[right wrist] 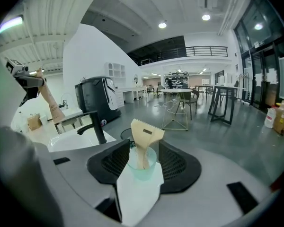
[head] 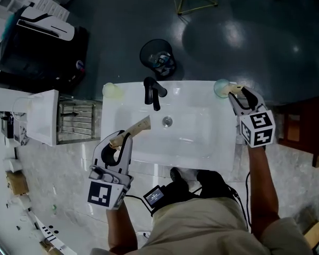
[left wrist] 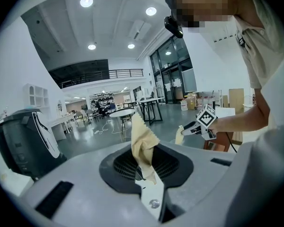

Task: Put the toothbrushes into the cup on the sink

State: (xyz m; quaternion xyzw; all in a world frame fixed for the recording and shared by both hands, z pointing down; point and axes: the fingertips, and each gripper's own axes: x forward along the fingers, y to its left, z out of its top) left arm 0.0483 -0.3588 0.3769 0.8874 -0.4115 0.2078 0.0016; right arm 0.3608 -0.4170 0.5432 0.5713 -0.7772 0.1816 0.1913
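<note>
Where the sink (head: 202, 105) corners, cup (head: 221, 87) stands.

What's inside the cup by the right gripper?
One paper-wrapped toothbrush stands in the cup, top sticking out. The cup's very bottom is covered by a white part of the right gripper.

No legible text, label or number anywhere.

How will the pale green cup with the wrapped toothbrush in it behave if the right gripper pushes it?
Probably light: the cup looks thin and translucent. It may tip, since the toothbrush stands well above its rim. It could slide on the glossy sink.
</note>
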